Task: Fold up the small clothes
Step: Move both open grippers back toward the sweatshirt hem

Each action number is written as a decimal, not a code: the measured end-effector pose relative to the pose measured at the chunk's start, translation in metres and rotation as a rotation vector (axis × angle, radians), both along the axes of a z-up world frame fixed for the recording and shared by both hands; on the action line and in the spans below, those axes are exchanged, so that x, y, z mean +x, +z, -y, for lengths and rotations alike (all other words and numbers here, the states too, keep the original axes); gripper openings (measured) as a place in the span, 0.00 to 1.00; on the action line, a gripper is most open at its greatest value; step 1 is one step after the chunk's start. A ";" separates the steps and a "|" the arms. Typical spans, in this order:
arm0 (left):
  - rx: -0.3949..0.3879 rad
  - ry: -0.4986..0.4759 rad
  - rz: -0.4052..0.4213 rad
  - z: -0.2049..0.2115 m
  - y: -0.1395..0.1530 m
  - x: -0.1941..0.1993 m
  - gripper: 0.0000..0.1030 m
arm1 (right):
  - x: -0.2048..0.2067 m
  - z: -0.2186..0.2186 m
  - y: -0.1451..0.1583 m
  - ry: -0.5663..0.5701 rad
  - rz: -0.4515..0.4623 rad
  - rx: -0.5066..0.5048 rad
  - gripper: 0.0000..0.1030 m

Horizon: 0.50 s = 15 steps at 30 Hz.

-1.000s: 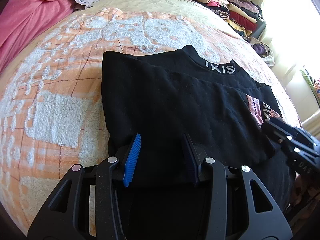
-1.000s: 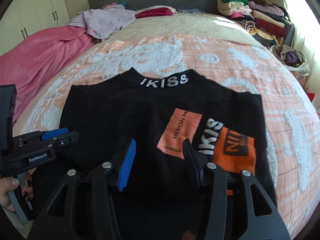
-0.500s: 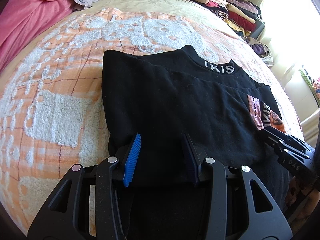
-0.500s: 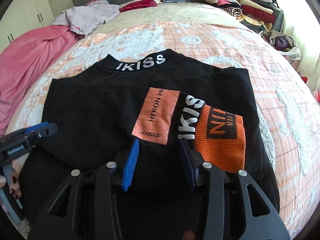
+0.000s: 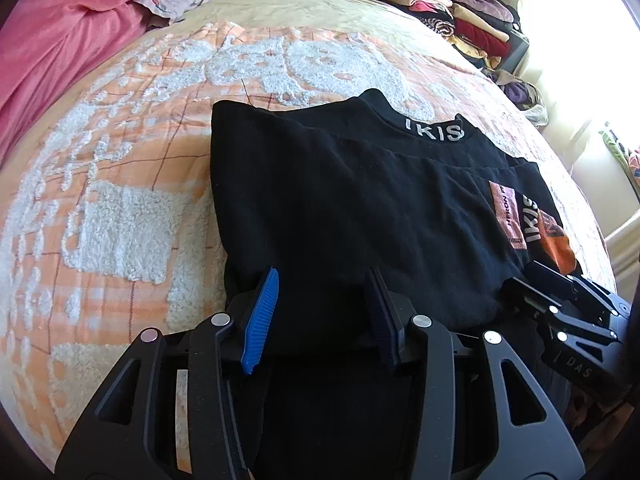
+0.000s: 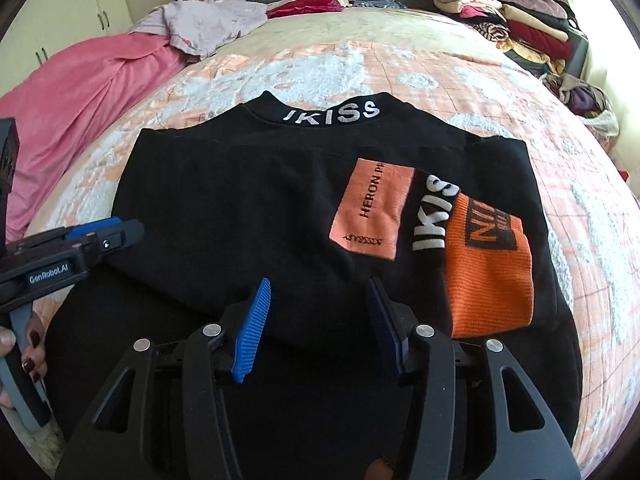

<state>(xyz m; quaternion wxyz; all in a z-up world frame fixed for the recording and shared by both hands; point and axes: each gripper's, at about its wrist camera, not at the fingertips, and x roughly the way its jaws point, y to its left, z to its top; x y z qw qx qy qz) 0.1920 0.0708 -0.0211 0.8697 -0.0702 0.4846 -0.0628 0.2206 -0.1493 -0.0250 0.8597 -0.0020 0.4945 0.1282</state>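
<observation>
Sweatshirt (image 6: 248,216), black, is lying flat on the orange-and-white fleece blanket (image 5: 120,184) that is covering the bed, collar lettered "IKISS" (image 6: 332,114) facing the headboard. Both sleeves are lying folded in across the body; the right sleeve is showing a pale orange patch (image 6: 370,208), white lettering and a bright orange cuff (image 6: 490,276).

Left gripper (image 5: 320,308) is sitting at the near hem on the garment's left half, blue-ribbed pad (image 5: 260,320) and dark pad standing partway apart. Black cloth is filling the gap between them, but the pads are not visibly pinching it. In the right wrist view the same gripper (image 6: 120,236) is showing at the left edge, a hand with dark nail polish (image 6: 24,352) gripping its handle.

Right gripper (image 6: 320,320) is sitting at the near hem just left of the orange cuff. Its jaws are opening, cloth lying between them with no pad pressing on it. In the left wrist view it (image 5: 532,280) is resting near the cuff.

Pink bedcover (image 6: 80,112) is lying bunched along the far left of the bed; a stack of folded clothes (image 6: 508,20) is standing beyond the right corner.
</observation>
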 end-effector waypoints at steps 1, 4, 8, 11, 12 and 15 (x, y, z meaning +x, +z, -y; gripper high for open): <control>0.001 0.001 0.001 0.000 0.000 -0.001 0.37 | -0.001 0.000 0.000 -0.001 0.000 0.000 0.47; -0.002 0.005 0.003 -0.001 0.000 -0.004 0.38 | -0.004 0.002 0.001 -0.006 0.003 0.005 0.47; -0.001 0.006 0.006 -0.001 0.001 -0.006 0.39 | -0.009 0.004 0.002 -0.011 0.009 0.010 0.47; -0.001 0.007 0.008 0.000 0.002 -0.009 0.40 | -0.011 0.006 0.005 -0.022 0.016 0.015 0.47; -0.005 0.009 0.008 -0.001 0.002 -0.009 0.40 | -0.012 0.006 0.006 -0.029 0.021 0.019 0.47; -0.017 0.009 0.009 -0.002 0.004 -0.013 0.45 | -0.016 0.009 0.009 -0.040 0.026 0.032 0.48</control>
